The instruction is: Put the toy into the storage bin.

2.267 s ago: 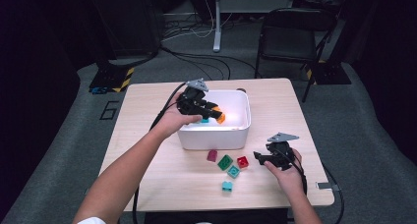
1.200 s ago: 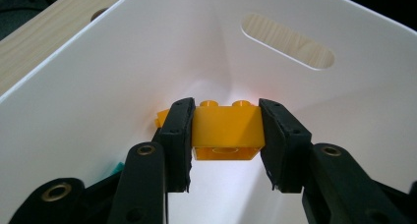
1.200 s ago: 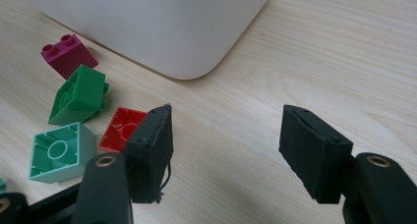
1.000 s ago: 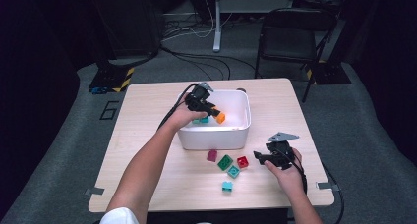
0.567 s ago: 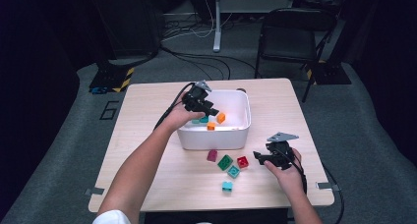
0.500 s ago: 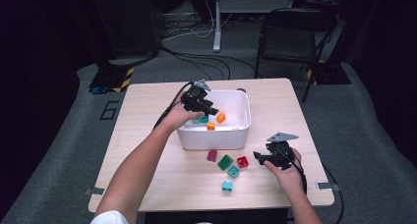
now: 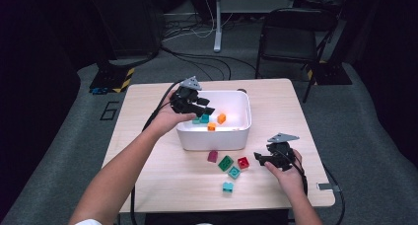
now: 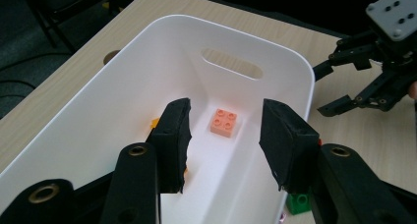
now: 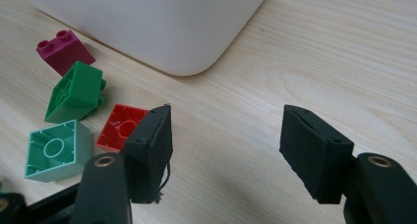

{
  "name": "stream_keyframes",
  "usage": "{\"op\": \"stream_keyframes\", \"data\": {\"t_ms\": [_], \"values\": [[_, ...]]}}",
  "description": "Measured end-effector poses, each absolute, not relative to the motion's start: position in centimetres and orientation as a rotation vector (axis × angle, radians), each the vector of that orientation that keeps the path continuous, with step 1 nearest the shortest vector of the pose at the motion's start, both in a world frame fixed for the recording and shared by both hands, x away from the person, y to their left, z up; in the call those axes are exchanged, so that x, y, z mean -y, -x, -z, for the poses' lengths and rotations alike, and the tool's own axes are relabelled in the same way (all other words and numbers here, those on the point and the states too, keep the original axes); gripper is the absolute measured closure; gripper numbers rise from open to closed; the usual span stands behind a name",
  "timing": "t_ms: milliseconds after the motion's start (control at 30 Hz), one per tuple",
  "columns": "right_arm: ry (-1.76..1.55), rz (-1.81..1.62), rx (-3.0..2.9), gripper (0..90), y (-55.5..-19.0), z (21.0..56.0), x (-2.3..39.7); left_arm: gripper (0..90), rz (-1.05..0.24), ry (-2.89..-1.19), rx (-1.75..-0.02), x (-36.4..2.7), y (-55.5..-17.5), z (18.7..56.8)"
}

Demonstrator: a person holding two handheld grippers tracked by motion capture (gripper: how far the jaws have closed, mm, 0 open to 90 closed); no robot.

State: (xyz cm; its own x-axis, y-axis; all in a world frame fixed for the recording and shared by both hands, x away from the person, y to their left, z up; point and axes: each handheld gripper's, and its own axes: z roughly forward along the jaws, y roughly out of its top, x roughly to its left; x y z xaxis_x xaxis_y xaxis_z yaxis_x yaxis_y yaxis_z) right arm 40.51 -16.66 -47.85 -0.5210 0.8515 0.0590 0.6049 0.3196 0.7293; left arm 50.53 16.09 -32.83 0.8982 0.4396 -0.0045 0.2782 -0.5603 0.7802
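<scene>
**Bricks at the white bin, both my grippers empty**

The wooden table (image 7: 148, 111) carries everything, and I take the white bin (image 7: 215, 136) as my landmark. It stands near the middle of the table, toward the far side from me, with a slot handle cut in its end wall.

My left gripper (image 8: 223, 140) hangs over the bin's left rim, pointing down into it. Its jaws stand apart with nothing between them; they have just been opening and then easing slightly inward again, and through the gap I see only the bin floor. My right gripper (image 9: 226, 153) rests low over the table in front of the bin's right corner, jaws wide apart, with bare wood between them.

Inside the bin lies a pale orange brick (image 8: 223, 122), studs up, on the floor toward the handle end. From above, another orange brick (image 7: 211, 127) and a teal brick (image 7: 204, 119) lie in the bin beside it.

In front of the bin, on my side, loose bricks lie in a cluster: a magenta brick (image 9: 63, 49) nearest the bin wall, then a green brick (image 9: 74, 92) tipped on its side, a red brick (image 9: 122, 126) hollow side up, just beside my right gripper's jaw, and a mint brick (image 9: 56, 149), also hollow side up. Farthest from the bin sits a small turquoise brick (image 7: 227, 187).
</scene>
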Motion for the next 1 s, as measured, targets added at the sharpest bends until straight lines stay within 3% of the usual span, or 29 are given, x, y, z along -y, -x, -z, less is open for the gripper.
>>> {"op": "stream_keyframes", "data": {"t_ms": [500, 1000], "values": [[-1.295, -1.022, -2.260, 36.0, -40.5, 47.8, 16.6, 54.9, -0.211, -2.224, -0.375, -16.1, -45.5, 32.0], [-1.298, -1.022, -2.260, 35.4, -40.5, 47.8, 16.6, 55.5, -0.166, -2.231, -0.347, -16.0, -42.2, 34.5]]}}
